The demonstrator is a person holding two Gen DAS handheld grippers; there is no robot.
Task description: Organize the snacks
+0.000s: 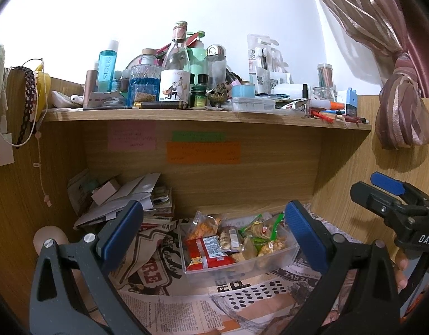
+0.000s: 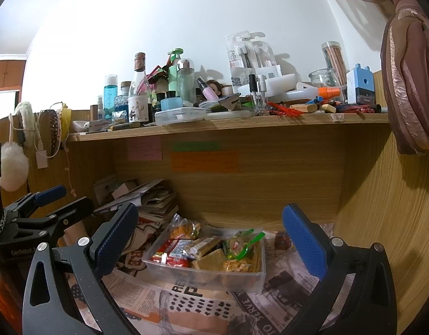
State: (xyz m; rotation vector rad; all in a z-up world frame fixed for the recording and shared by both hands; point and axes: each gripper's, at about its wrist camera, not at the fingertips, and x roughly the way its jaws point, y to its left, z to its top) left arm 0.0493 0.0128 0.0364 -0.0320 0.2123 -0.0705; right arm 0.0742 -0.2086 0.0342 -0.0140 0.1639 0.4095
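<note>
Nearest, the left tool (image 1: 214, 236) stands with its blue-padded jaws spread wide, holding nothing; the right tool (image 2: 211, 240) is likewise wide apart and empty. In the left wrist view the right tool shows side-on at the right edge, and in the right wrist view the left tool shows at the left edge.

Between and just beyond both pairs of jaws, a clear plastic bin (image 1: 291, 248) (image 2: 242, 279) sits on newspaper sheets (image 1: 186, 307) (image 2: 192, 304) that line the counter inside a wooden alcove. The bin holds the snacks: a red wrapped packet (image 1: 207, 252) (image 2: 169, 255) at its near left, an orange snack bag (image 1: 202, 226) (image 2: 183, 227) at its far left, a pale wrapped bar (image 1: 228, 238) (image 2: 203, 245) in the middle, and green-sealed clear bags (image 1: 263, 230) (image 2: 241, 244) at the right.

Behind the bin to the left, a stack of papers and magazines (image 1: 136, 195) (image 2: 155, 201) leans in the corner. On the back panel are pink (image 1: 132, 139) (image 2: 144, 148), green (image 1: 197, 136) (image 2: 196, 146) and orange (image 1: 203, 152) (image 2: 204, 162) sticky notes.

Above, a wooden shelf (image 1: 186, 114) (image 2: 242, 125) carries crowded bottles, among them a clear glass bottle with a fox label (image 1: 175, 75) (image 2: 139, 95) and a blue bottle (image 1: 107, 67) (image 2: 110, 95).
</note>
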